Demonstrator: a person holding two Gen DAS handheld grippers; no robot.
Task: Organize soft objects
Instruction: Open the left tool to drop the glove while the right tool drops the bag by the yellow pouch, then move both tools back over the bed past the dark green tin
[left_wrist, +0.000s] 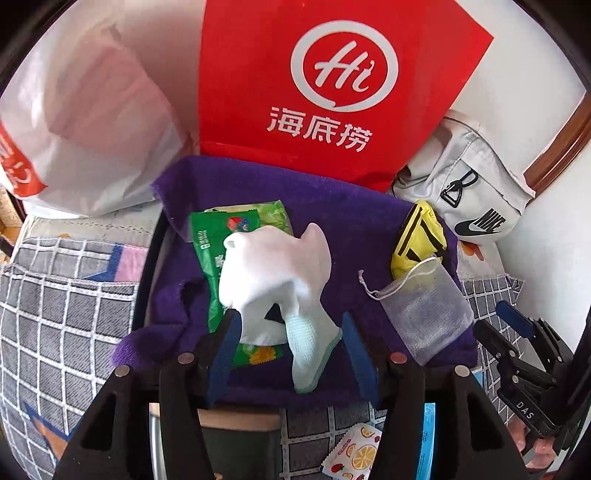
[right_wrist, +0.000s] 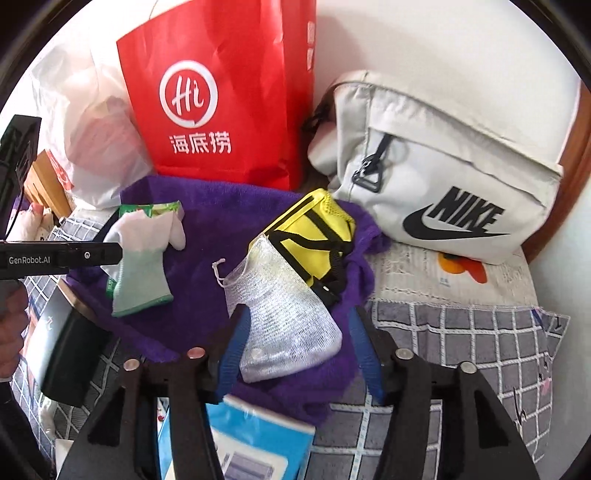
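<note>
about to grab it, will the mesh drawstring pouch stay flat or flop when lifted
The mesh drawstring pouch will probably flop: it lies limp on the purple towel. It looks thin and empty, so likely light. Its loose cord may snag.

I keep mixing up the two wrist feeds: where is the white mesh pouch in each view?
Left wrist: mesh pouch lies at right of centre on the purple towel, below the yellow bag.
Right wrist: mesh pouch sits low centre, between the open fingers.
Shared landmark: the red paper bag behind the towel.

Purple towel (left_wrist: 332, 221), white-and-mint glove (left_wrist: 280, 280), green packet (left_wrist: 214, 236), yellow black-strapped pouch (right_wrist: 314, 229), red bag (left_wrist: 332, 74).
</note>
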